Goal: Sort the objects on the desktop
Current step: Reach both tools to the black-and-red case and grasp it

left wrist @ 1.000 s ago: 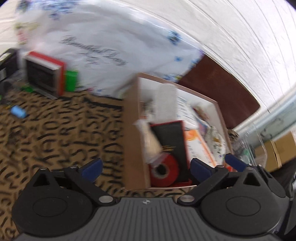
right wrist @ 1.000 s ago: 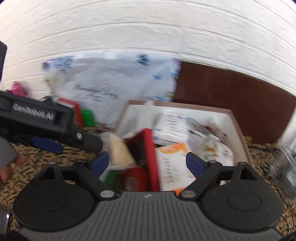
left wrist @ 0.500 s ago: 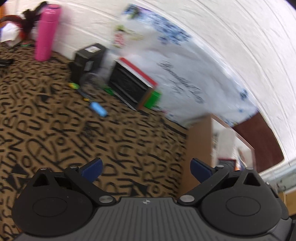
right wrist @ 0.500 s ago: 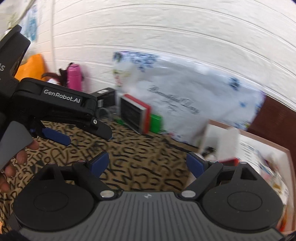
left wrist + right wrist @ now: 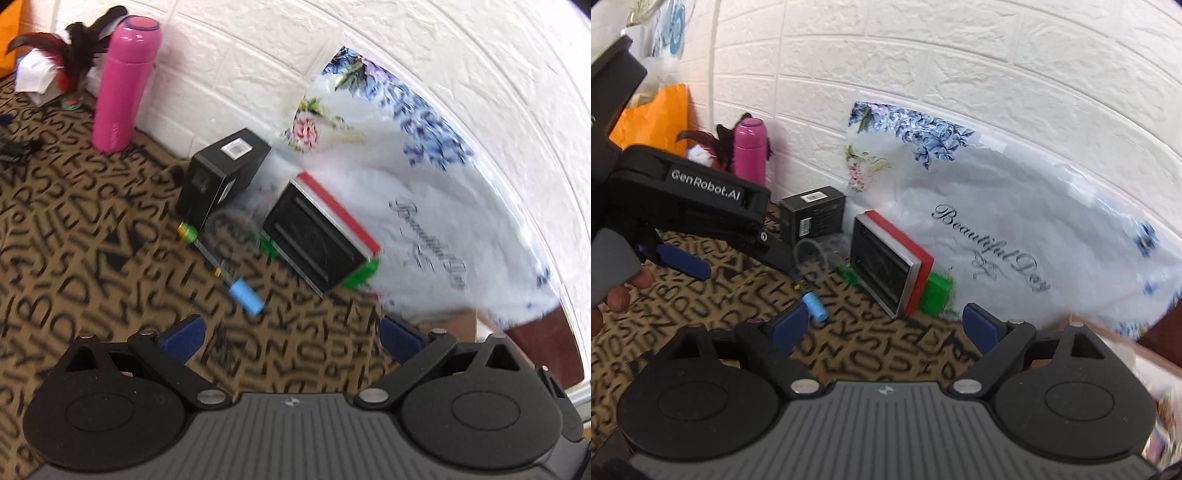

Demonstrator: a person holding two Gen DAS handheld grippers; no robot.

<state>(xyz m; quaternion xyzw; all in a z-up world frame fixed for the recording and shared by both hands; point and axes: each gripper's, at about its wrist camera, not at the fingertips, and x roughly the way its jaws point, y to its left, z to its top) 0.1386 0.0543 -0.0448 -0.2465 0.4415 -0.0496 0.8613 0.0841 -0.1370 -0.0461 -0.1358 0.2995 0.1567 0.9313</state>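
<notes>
Left gripper point(image 5: 290, 338): jaws wide apart, nothing between the pads, hovering over the letter-print cloth point(image 5: 74, 258).
Right gripper point(image 5: 884, 325): jaws wide apart, empty; blue cylinder point(image 5: 815, 305) just past its left pad, not touched.
Desktop objects: blue cylinder, black box point(image 5: 221, 177), red-edged black case point(image 5: 321, 236) leaning on green block point(image 5: 936, 290), clear round piece point(image 5: 231, 227) beside the black box, pink bottle point(image 5: 123, 85) upright by the wall.
Cardboard box point(image 5: 1123, 338): only a corner in right view, lower right; contents blurred, cannot tell.
Floral bag point(image 5: 997, 206): against the wall, behind the case.
Change vs one second ago: both views swung off the cardboard box toward the loose items; pink bottle newly in left view.
</notes>
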